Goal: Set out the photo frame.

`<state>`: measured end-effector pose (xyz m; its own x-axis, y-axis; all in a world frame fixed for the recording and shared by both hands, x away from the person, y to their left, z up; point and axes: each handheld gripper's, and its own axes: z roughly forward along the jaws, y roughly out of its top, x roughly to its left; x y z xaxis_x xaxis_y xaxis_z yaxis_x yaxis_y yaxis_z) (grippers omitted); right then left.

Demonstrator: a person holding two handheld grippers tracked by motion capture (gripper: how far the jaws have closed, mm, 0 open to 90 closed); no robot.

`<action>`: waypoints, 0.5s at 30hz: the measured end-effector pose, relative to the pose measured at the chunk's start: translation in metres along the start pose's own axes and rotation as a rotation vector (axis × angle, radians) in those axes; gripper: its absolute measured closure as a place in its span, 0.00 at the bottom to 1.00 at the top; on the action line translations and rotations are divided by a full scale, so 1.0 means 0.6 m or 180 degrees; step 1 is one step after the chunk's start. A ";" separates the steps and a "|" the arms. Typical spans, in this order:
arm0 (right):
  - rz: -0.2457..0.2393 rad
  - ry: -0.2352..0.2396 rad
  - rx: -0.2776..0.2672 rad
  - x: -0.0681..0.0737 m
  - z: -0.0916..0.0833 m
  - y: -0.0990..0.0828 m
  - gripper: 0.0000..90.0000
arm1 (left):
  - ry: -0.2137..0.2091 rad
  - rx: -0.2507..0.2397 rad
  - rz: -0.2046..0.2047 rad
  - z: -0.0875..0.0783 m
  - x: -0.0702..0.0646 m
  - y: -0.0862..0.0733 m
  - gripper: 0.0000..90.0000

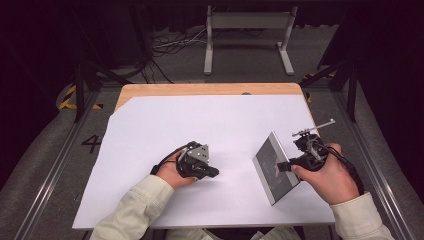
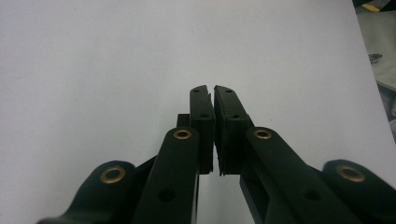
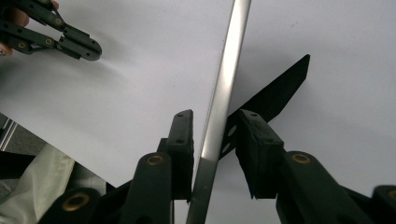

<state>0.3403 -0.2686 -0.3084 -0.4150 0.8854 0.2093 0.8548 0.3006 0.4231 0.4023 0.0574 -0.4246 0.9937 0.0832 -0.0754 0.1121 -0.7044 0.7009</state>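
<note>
A flat grey tablet (image 1: 270, 150) with a silver rim stands tilted up off the white sheet (image 1: 200, 120) at the right. My right gripper (image 1: 282, 166) is shut on its near right edge. In the right gripper view the thin silver rim (image 3: 233, 42) runs up between the two jaws of that gripper (image 3: 215, 116), and the tablet's dark face spreads off to the right. My left gripper (image 1: 215, 172) lies on the sheet left of centre, shut, with nothing in it. Its pads (image 2: 214, 93) meet over bare white paper. It is also in the right gripper view at the top left (image 3: 79, 44).
The white sheet covers nearly the whole wooden table (image 1: 200, 89). Beyond the far edge stand a grey metal frame (image 1: 247, 22) and loose cables (image 1: 170, 45) on the floor. Dark rails (image 1: 350, 90) run along both sides.
</note>
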 end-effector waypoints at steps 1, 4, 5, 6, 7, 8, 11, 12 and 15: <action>-0.0001 -0.0002 0.0008 0.001 0.000 0.000 0.78 | 0.0000 0.0000 -0.0001 0.000 0.000 0.000 0.97; -0.0022 -0.0012 0.0036 0.005 0.000 0.002 0.82 | -0.0004 -0.0005 -0.0003 0.000 0.000 -0.001 0.97; -0.0035 -0.0032 0.0036 0.007 0.000 0.002 0.83 | -0.0004 -0.0008 0.0002 0.000 0.000 -0.001 0.97; -0.0037 -0.0056 0.0046 0.008 0.000 0.003 0.84 | -0.0005 -0.0005 -0.0002 0.000 0.000 -0.001 0.97; -0.0042 -0.0068 0.0041 0.009 0.000 0.003 0.84 | -0.0005 -0.0006 -0.0003 0.000 0.000 -0.001 0.97; -0.0038 -0.0088 0.0044 0.010 -0.001 0.003 0.85 | -0.0004 -0.0007 -0.0001 0.000 0.000 -0.001 0.97; -0.0043 -0.0134 0.0056 0.014 -0.001 0.003 0.88 | -0.0008 -0.0011 -0.0002 0.000 0.000 -0.001 0.97; -0.0042 -0.0143 0.0055 0.015 -0.001 0.004 0.88 | -0.0008 -0.0011 -0.0002 0.000 0.000 -0.001 0.97; -0.0028 -0.0166 0.0032 0.015 -0.002 0.002 0.89 | -0.0002 -0.0015 0.0000 -0.001 0.001 -0.001 0.97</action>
<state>0.3374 -0.2604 -0.3050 -0.4061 0.8998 0.1594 0.8543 0.3118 0.4159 0.4028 0.0582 -0.4248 0.9937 0.0829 -0.0757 0.1121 -0.7011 0.7042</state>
